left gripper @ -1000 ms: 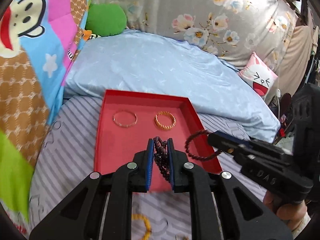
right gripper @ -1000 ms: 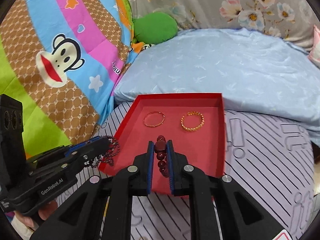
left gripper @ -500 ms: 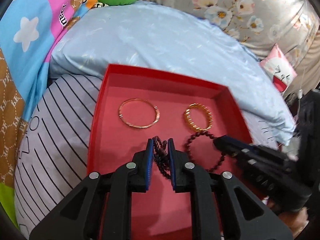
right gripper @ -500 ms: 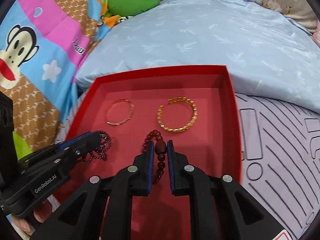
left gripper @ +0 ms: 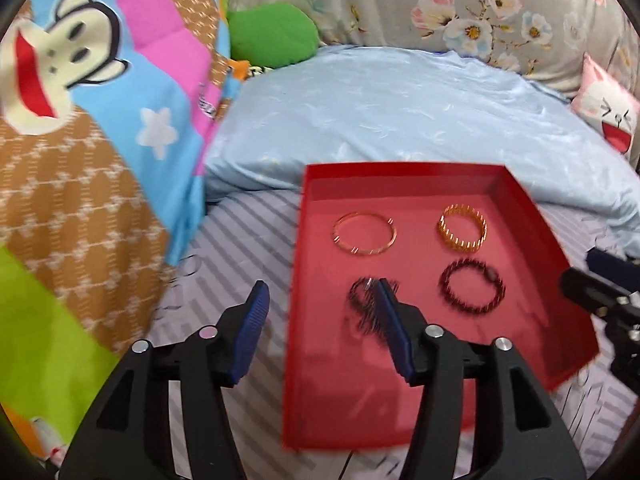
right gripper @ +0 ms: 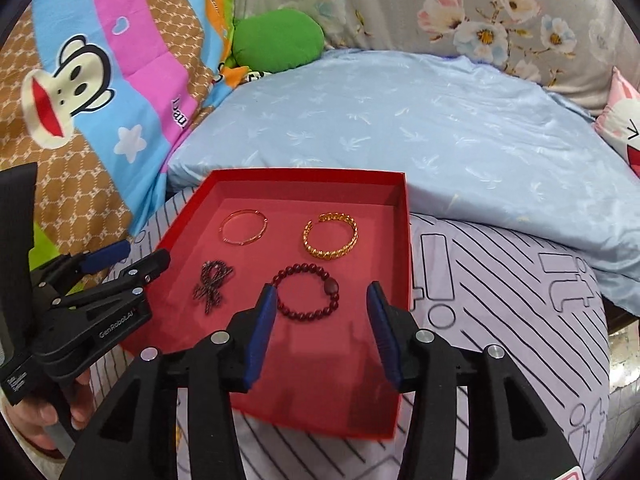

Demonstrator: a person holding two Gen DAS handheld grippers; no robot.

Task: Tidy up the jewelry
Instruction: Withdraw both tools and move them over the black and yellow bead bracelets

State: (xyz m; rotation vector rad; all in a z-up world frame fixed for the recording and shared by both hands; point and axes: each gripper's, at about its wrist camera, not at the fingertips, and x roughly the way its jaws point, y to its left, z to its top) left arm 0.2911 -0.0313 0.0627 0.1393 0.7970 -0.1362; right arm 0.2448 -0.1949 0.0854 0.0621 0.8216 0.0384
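Observation:
A red tray (left gripper: pixel 400 170) lies on the striped bedsheet. In it are a thin gold bangle (left gripper: pixel 364 234), a gold chain bracelet (left gripper: pixel 462 227), a dark red bead bracelet (left gripper: pixel 472 292) and a bunched dark bead string (left gripper: pixel 366 308). My left gripper (left gripper: pixel 320 290) hovers over the tray's left wall, its jaws opening, with nothing between the pads. The bead string lies loose beside its right finger. In the right wrist view my right gripper (right gripper: pixel 322 291) is above the tray (right gripper: pixel 304 174), jaws opening. The red bead bracelet (right gripper: pixel 308 292) lies flat below it, untouched. The left gripper (right gripper: pixel 140 254) shows at the left, near the bead string (right gripper: pixel 213 282).
A light blue pillow (right gripper: pixel 400 128) lies behind the tray, with a green cushion (right gripper: pixel 276 40) and floral bedding (right gripper: pixel 480 12) beyond. A cartoon monkey blanket (left gripper: pixel 80 100) rises on the left. A pink cushion (left gripper: pixel 608 116) is at the far right. A person's hand (right gripper: pixel 44 412) holds the left gripper.
Both grippers were shut on bead pieces; both have let go. The bead string and the red bracelet now lie in the tray, and both grippers have drawn back with jaws apart.

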